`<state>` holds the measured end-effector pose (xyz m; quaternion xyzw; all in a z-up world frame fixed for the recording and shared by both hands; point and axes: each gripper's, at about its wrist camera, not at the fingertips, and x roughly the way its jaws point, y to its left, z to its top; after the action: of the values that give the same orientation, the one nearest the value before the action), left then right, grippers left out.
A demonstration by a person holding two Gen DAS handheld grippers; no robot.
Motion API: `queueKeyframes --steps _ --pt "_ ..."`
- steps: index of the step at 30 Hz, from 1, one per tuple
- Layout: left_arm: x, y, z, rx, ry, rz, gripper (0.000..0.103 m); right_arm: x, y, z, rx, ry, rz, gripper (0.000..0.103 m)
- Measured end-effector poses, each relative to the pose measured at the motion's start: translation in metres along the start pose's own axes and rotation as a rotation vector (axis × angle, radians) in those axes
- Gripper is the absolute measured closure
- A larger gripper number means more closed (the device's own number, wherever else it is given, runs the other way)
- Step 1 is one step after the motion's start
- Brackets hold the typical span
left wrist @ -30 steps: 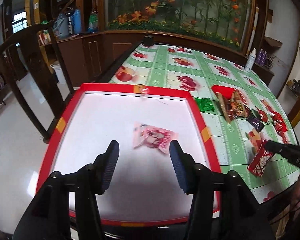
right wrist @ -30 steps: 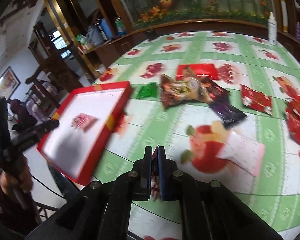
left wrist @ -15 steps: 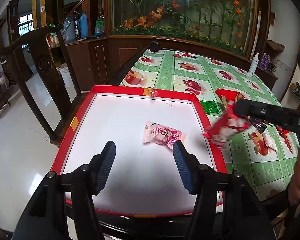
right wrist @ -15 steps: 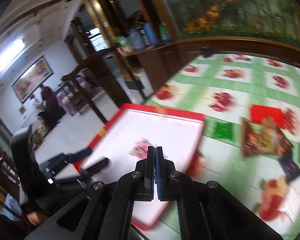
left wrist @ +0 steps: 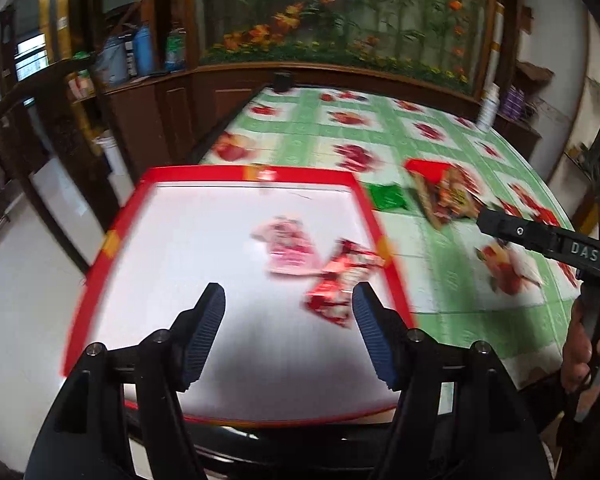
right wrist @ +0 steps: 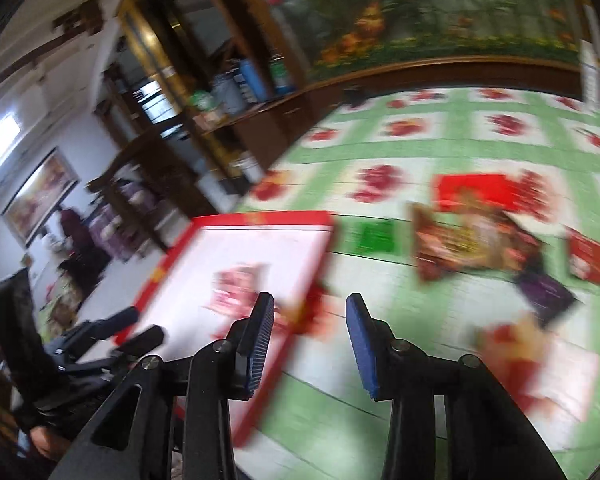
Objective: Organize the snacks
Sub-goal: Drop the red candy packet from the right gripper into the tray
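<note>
1. Left wrist view: the left gripper (left wrist: 288, 332) hangs over the near half of the red tray (left wrist: 112, 240), its jaws apart and opening, with nothing between them.
2. Just beyond the left gripper's right finger, a red snack packet (left wrist: 340, 280) sits inside the tray, close to the tray's right rim; it is blurred, so I cannot tell whether it has settled flat.
3. A pink snack packet (left wrist: 288, 246) lies near the tray's middle, touching or overlapping the red one.
4. The right gripper (right wrist: 310, 320) is past the tray's right rim, over the green tablecloth (left wrist: 440, 300). Its jaws are parted and opening, with nothing pressed between the pads; the red packet shows blurred beyond them, at the tray's rim.
5. The tray holds these two packets only.
6. Right of the tray, on the tablecloth, more remain: a green packet (right wrist: 374, 236) just beside the tray's far right corner, a brown bag (right wrist: 468, 246) farther out, a purple packet (right wrist: 546, 292) and red packets (right wrist: 590, 258) beyond that.
7. My judgement: the sorting is at an early stage, two in and most left outside.
</note>
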<state>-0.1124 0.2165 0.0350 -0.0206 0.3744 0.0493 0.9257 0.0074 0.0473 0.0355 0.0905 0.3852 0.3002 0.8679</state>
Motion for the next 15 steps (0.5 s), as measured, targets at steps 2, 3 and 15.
queueKeyframes --steps 2,3,15 --pt "0.004 -0.023 -0.001 0.048 0.015 -0.035 0.037 -0.018 -0.03 -0.011 0.035 -0.016 -0.072 0.063" --pt "0.006 -0.033 0.0 0.068 0.021 -0.048 0.037 -0.026 -0.041 -0.014 0.048 -0.023 -0.102 0.063" --pt "0.032 -0.15 0.009 0.267 0.128 -0.216 0.038 -0.145 -0.186 -0.065 0.289 -0.145 -0.408 0.054"
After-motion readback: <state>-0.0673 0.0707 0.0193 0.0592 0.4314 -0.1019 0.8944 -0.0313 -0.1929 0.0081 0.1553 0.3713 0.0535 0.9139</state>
